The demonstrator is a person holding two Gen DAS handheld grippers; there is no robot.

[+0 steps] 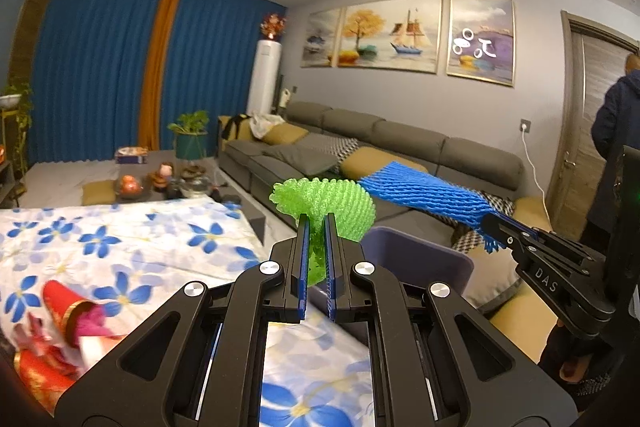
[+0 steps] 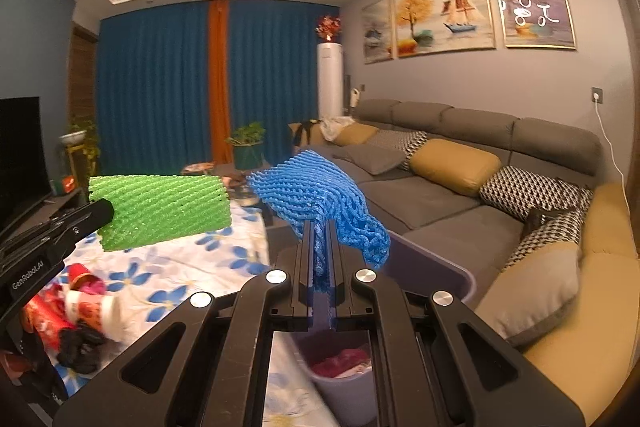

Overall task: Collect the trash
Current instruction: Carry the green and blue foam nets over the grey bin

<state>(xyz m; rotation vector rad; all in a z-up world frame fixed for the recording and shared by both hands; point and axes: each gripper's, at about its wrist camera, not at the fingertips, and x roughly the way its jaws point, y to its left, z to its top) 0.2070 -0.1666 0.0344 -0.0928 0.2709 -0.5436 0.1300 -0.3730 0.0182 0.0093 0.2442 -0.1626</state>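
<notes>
We take the purple bin [image 2: 432, 267] as our landmark; it stands between the floral-cloth worktop [image 1: 100, 259] and the grey sofa [image 2: 460, 195]. Our left gripper [image 1: 316, 223] is pinched tight on a green foam fruit net [image 1: 328, 203], whose free end fans out above the fingertips, just over the bin's near rim on the worktop side. In the right wrist view the same green net [image 2: 160, 211] reads as a short ribbed tube held out level, left of the bin and above the cloth. Our right gripper [image 2: 320, 227] is clamped on a blue foam fruit net [image 2: 316, 195], the mesh crumpled and drooping over the right finger, directly above the bin's opening. From the left wrist camera that blue net [image 1: 424, 191] stretches out level over the bin's far side, with the right gripper [image 1: 494, 225] behind it. Inside the bin we make out some pink and red scraps [image 2: 344, 363]. On the worktop, well left of the bin, lie red paper cups [image 2: 88, 291] and other red wrappers, plus a black crumpled item [image 2: 80, 347]. Far right of the bin, by the door, a person in a dark coat [image 1: 616, 131] stands.
</notes>
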